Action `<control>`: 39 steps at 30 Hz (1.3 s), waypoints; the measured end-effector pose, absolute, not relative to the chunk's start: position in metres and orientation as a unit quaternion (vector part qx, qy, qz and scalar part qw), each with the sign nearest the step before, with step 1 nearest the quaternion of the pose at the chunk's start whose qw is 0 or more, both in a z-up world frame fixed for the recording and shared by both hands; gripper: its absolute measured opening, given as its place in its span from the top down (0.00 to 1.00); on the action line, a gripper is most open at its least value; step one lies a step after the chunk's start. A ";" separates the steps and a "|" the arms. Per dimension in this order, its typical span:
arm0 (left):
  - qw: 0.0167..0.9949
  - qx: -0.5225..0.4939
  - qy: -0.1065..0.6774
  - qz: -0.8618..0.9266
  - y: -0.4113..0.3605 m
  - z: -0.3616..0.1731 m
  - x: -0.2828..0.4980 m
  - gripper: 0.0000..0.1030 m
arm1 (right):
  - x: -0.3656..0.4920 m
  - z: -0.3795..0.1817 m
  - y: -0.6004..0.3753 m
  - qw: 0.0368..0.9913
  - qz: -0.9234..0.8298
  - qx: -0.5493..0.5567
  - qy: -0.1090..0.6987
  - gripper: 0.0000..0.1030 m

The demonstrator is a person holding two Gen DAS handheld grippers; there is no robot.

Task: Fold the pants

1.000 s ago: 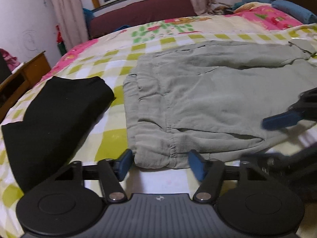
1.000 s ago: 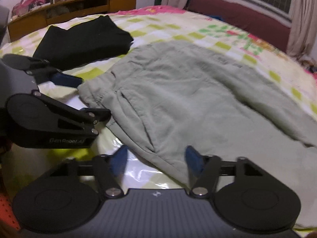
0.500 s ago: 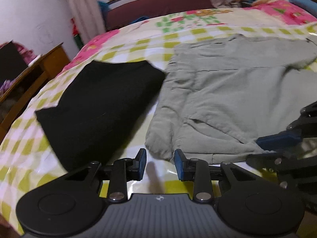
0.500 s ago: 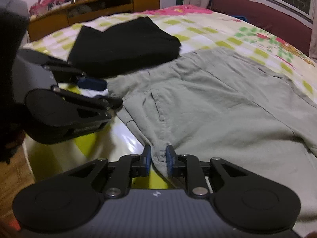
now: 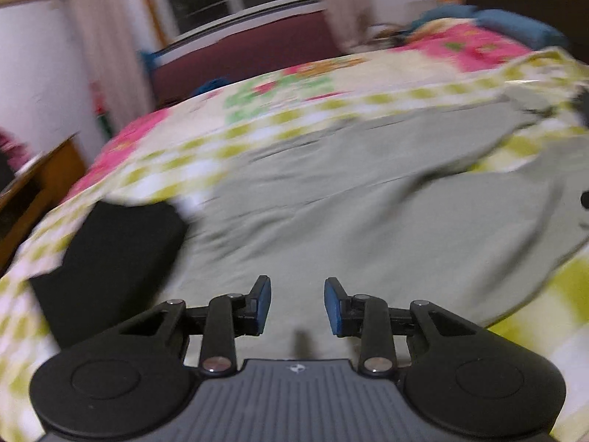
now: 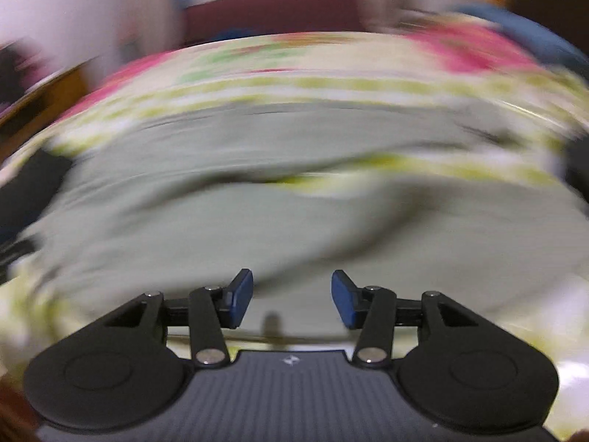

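Left wrist view: the left gripper (image 5: 297,304) hovered over the near part of the grey-green pants (image 5: 368,221), its blue pads (image 5: 264,304) apart with a clear gap and no cloth caught between them. The pants lay spread across the bed's checked yellow-and-white sheet (image 5: 533,316), the two legs running away toward the far right with a strip of sheet showing between them. A folded black garment (image 5: 110,258) lay just beside the pants on the left, their edges meeting or nearly so; blur prevented telling which. A wooden cabinet (image 5: 33,184) stood at the left edge, and a maroon sofa back (image 5: 250,48) under a window lay beyond the bed.

Right wrist view, heavily blurred: the right gripper (image 6: 292,302) was likewise above the pants (image 6: 294,228), its jaws opening, pads (image 6: 241,302) released and gripping nothing. The black garment (image 6: 29,191) appeared at the left margin.
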State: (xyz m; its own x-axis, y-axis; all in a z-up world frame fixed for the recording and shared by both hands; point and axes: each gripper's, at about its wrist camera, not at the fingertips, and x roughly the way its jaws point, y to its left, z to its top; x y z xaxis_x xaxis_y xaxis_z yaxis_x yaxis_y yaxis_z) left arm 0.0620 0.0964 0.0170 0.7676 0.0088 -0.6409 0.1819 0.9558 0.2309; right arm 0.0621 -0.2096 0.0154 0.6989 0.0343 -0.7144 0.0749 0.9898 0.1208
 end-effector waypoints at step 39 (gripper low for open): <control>0.888 0.216 0.309 -0.263 -0.126 0.004 0.107 0.35 | -0.008 0.027 -0.442 0.887 -0.289 0.189 0.308 0.83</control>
